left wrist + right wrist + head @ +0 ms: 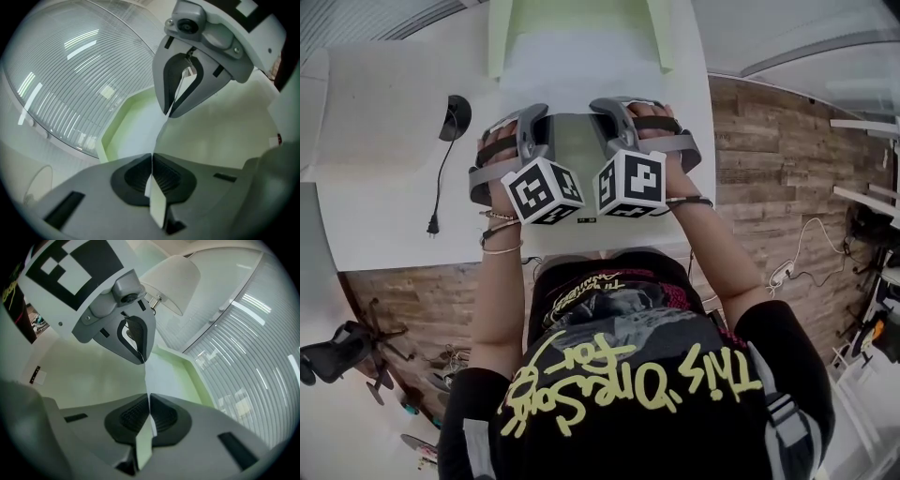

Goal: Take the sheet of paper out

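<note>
Jaws clamped on sheet of paper (158, 208), left gripper (152, 164), right gripper (148, 403)

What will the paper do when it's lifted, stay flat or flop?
Probably flop: the sheet of paper looks very thin edge-on and bends between the left gripper and the right gripper. It is likely light, as a pinch on its edge seems enough. It might tear if the two pull apart.
</note>
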Available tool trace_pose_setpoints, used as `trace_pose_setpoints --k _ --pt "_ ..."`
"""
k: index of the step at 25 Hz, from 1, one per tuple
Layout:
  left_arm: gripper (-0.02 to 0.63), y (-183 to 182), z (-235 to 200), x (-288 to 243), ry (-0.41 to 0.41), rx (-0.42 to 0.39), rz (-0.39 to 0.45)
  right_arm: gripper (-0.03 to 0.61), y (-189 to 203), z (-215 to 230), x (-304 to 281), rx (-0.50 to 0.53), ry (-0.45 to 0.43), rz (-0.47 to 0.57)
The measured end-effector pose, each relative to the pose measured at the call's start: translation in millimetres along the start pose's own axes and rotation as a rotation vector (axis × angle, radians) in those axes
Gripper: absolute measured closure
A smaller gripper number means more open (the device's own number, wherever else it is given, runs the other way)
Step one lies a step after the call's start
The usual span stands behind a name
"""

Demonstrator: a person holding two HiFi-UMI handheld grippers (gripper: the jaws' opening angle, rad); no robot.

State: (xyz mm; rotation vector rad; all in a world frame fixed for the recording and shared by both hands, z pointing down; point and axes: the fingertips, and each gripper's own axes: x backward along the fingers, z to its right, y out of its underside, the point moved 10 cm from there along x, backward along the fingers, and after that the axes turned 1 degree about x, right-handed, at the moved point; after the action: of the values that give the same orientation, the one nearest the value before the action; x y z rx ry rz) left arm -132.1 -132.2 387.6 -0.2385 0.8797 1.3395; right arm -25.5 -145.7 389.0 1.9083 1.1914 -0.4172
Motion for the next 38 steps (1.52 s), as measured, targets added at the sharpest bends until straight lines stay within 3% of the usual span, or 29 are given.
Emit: trace_pose_setpoints --k 16,38 --pt "0.606 5.6 21.2 15.0 -0.012 0.024 -0.024 0.569 4.9 -19.2 11.8 -0.007 -0.034 0.039" --pt "0.606 3.7 29.2 54.6 -0.055 0.054 0.050 0.569 -10.3 -32.9 48.3 -0.008 0.069 0.008"
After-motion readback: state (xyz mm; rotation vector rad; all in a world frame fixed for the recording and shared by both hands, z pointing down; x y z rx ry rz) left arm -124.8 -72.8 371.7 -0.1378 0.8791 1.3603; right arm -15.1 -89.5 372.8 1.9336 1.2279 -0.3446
